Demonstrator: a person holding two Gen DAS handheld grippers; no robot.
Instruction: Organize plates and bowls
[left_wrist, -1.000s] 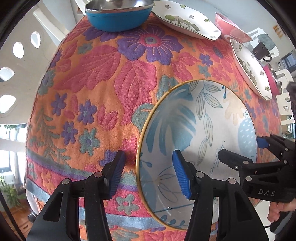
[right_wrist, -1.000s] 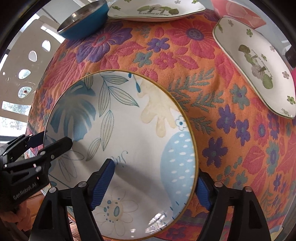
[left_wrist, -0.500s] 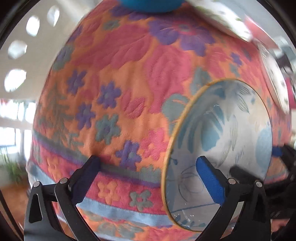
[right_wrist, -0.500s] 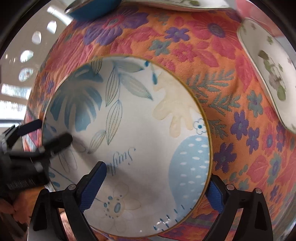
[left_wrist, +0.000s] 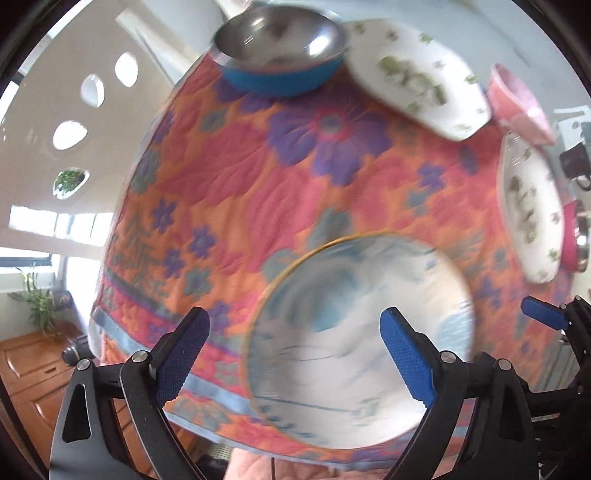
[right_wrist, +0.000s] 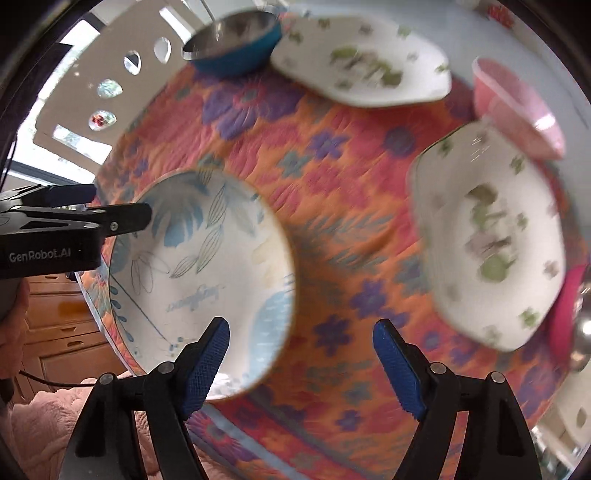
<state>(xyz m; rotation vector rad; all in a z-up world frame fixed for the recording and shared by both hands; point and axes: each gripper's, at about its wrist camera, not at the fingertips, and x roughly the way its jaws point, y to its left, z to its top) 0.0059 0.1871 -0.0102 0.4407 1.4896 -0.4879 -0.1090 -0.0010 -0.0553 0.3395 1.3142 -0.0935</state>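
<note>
Both my claws are spread with nothing pinched: left claw (left_wrist: 291, 354) and right claw (right_wrist: 301, 363) have just been narrowing a bit, hanging above the leafy plate (right_wrist: 207, 273). That plate sits flat on the flowery bench (left_wrist: 295, 177), near its front edge. Blue bowl (left_wrist: 280, 59) and white plates at the far side.

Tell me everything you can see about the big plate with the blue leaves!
The big plate is round, white and glossy, probably ceramic, with a thin gold rim. It is painted with blue leaves, outlined leaves, a cream blotch, a blue dotted patch and some cursive writing. It is deep like a shallow bowl, empty, and lies flat on the flowery tablecloth near the table's edge. Nothing else on the table touches it, and neither gripper is holding it.
</note>
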